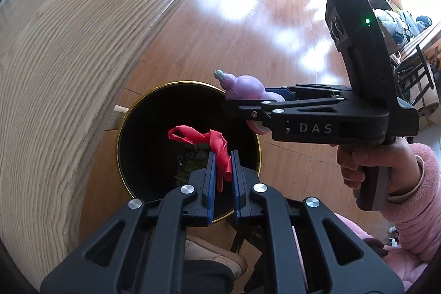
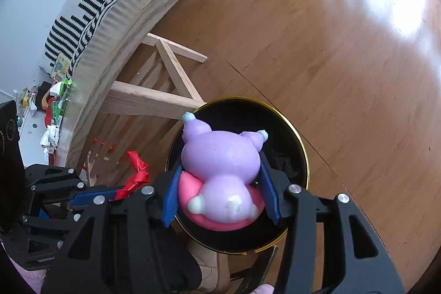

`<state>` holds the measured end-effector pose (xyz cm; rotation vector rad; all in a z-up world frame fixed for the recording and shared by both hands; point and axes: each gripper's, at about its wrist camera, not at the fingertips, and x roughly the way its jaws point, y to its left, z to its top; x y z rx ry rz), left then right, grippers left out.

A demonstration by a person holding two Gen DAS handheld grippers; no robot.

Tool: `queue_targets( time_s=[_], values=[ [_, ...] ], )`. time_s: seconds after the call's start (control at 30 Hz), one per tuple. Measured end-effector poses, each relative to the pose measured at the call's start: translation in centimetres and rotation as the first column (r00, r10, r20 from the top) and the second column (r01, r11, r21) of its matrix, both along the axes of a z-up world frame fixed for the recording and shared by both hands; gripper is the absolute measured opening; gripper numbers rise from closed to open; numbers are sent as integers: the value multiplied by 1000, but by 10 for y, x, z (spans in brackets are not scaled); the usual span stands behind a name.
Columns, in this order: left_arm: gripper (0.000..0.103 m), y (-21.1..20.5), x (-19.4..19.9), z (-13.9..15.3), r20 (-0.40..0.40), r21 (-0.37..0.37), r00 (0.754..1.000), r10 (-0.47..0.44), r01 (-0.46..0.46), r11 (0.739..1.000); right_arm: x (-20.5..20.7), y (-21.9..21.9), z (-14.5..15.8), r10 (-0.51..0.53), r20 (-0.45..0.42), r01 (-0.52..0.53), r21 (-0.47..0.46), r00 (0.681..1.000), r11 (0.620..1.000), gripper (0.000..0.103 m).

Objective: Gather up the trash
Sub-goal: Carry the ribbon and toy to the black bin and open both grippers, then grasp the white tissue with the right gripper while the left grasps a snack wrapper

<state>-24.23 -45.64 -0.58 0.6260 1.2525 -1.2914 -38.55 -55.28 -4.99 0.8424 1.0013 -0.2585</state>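
A pale round wooden table point(image 1: 69, 51) stands on a glossy brown wooden floor point(image 1: 248, 18), and just beside the table's near edge sits a black round trash bin with a gold rim point(image 1: 129, 126), its dark bottom holding some crumpled dark litter. Both tools hang over the bin's mouth, so the step in hand looks like the drop. The right gripper point(image 2: 222, 192) has its blue pads pressed against the sides of a soft purple animal-shaped toy on a pink base point(image 2: 220, 156), held above the bin's opening near its near rim. The left gripper point(image 1: 221, 178) pinches a limp red deflated balloon point(image 1: 217, 148) between narrowly set pads, the loose end dangling inside the rim. The next move seems to call for spreading each pair of fingers while they stay inside the rim line, so both pieces fall in rather than onto the floor; the balloon may cling to a pad.
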Motion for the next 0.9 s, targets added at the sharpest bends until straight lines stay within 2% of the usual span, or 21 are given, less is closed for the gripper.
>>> queue_targets(
  time_s=[0.1,0.13,0.17,0.2,0.27,0.33,0.43,0.5,0.53,0.57,0.6,0.67,0.73,0.77,0.83,0.87,0.9],
  values=[
    [13,0,3,-2,-7,3,1000,16,-16,1000,1,0,1,6,-20,-6,6,1000,1000,60],
    [31,-1,2,-2,-9,13,1000,23,-23,1000,0,-1,2,-1,-25,2,14,1000,1000,73],
    [68,-1,2,-3,-14,19,999,33,-33,999,-2,-5,5,-21,-26,21,24,999,999,83],
    [82,0,1,-2,-15,9,999,41,-41,999,-5,-8,8,-38,-15,38,28,999,999,86],
    [84,2,-3,4,-17,-29,999,31,-32,999,-9,-13,14,-64,-2,64,32,998,997,90],
    [84,3,-6,11,27,-57,999,20,-19,998,-14,-19,24,-105,9,105,15,994,994,91],
    [84,13,-7,39,114,-153,993,39,-21,988,-17,-19,43,-156,-24,152,-120,988,981,96],
    [89,28,1,75,143,-275,986,88,-45,960,-16,-15,58,-173,-25,164,-223,985,961,96],
    [94,36,5,88,158,-313,980,121,-66,947,-15,-13,64,-184,-15,173,-261,983,950,96],
    [95,54,15,111,181,-379,967,181,-102,920,-15,-11,69,-192,-5,183,-290,981,940,96],
    [96,67,21,123,193,-407,958,211,-118,906,-13,-7,76,-200,11,193,-323,980,927,96],
    [97,106,43,147,242,-451,922,302,-169,876,-3,2,88,-187,35,187,-358,982,915,96],
    [97,153,69,158,292,-462,860,419,-256,849,9,12,95,-147,55,157,-359,988,920,96],
    [97,187,88,160,316,-465,808,498,-325,823,16,19,98,-119,70,137,-349,990,927,96],
    [97,241,118,155,340,-465,720,605,-431,773,35,36,105,-51,106,82,-316,993,945,96],
    [97,279,140,147,369,-442,638,676,-519,732,48,48,110,-6,119,43,-307,993,951,96],
    [97,307,155,142,397,-423,569,721,-583,693,57,58,115,27,125,13,-311,992,950,96]
  ],
)
